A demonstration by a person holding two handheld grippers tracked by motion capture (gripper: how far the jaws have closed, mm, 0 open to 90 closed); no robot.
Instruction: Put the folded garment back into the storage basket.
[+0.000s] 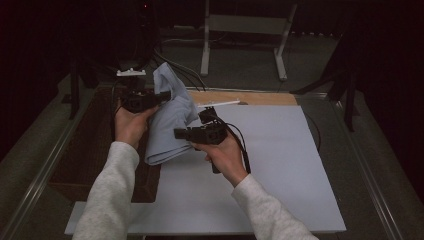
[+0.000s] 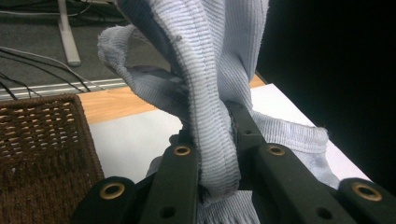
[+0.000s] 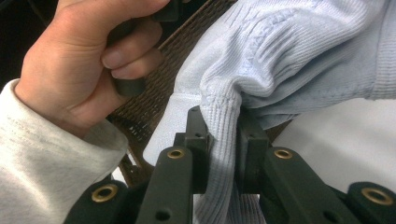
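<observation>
Garment: a pale blue knitted garment (image 1: 170, 117), held up over the left part of the table between the two grippers.
Long axis: in the high view it runs from its top end at the far left, near the left gripper, down and toward the person to a folded lower end that hangs at the edge of the white board (image 1: 280, 165).
Upper end: points up and away from the person, rising above the left gripper.
Lower end: a rounded fold near the brown wicker basket (image 1: 95, 160); whether it touches the board I cannot tell.
Left gripper (image 1: 159, 96): jaws drawn narrow and clamped on a ribbed band of the garment; in the left gripper view the band stands upright between the jaws (image 2: 215, 154).
Right gripper (image 1: 179, 133): jaws narrow too, pinching a ribbed hem of the same garment (image 3: 222, 140), with the cloth bunched above them.
Left hand (image 3: 79, 70): seen in the right gripper view, wrapped round its gripper's handle, grey sleeve at the wrist.
Basket: to the left of the white board, under the left hand.
Table: a strip of wood (image 1: 260, 97) shows beyond the board.
</observation>
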